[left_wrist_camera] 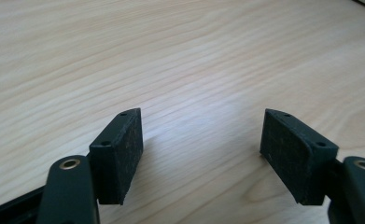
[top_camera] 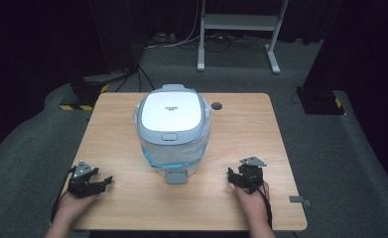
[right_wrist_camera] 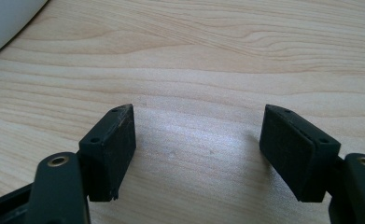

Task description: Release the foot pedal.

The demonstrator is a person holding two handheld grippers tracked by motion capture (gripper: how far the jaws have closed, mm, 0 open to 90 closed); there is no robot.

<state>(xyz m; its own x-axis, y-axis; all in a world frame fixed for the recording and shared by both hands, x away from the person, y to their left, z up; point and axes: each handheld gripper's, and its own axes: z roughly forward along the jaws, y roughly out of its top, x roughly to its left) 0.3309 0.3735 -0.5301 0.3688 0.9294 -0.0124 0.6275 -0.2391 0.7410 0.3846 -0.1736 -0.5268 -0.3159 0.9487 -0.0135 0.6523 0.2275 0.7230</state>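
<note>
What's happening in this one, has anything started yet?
Nothing is being handled yet. A person sits at a wooden table with a gripper in each hand: the left gripper rests near the table's front left corner, the right gripper near the front right. Both have their jaws apart with only bare wood between them. A white and grey rice cooker, lid shut and with clear plastic wrapped around its body, stands in the middle of the table, untouched and apart from both grippers.
</note>
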